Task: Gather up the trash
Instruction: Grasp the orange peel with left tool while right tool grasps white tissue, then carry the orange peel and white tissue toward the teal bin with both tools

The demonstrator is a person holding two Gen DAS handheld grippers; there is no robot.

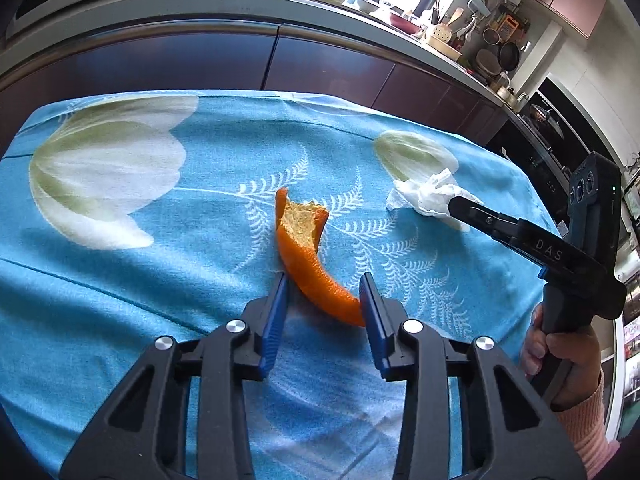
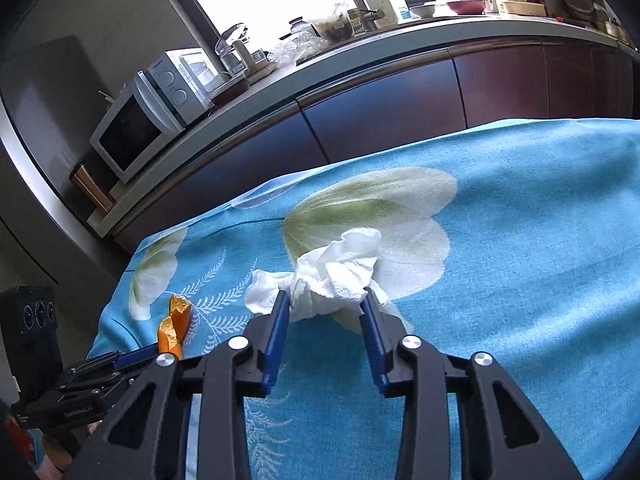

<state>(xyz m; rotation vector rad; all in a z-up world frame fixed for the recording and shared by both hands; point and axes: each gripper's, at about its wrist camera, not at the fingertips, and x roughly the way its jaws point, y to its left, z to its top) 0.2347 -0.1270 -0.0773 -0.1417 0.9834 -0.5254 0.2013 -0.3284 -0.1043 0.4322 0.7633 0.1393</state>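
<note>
An orange peel (image 1: 304, 252) lies on the blue flowered tablecloth (image 1: 140, 280). My left gripper (image 1: 323, 286) is open, its blue fingers on either side of the peel's near end. A crumpled white tissue (image 2: 336, 276) lies on the cloth to the right. My right gripper (image 2: 325, 300) is open, its fingers around the tissue's near part. In the left wrist view the tissue (image 1: 424, 196) and the right gripper (image 1: 456, 206) show at the right. In the right wrist view the peel (image 2: 174, 328) and the left gripper (image 2: 132, 358) show at the lower left.
A dark cabinet front (image 1: 320, 64) and a cluttered kitchen counter (image 1: 360, 12) run behind the table. A microwave (image 2: 132, 132) and a toaster oven (image 2: 180, 80) stand on the counter at left. The table's far edge (image 2: 360, 160) lies close to the cabinets.
</note>
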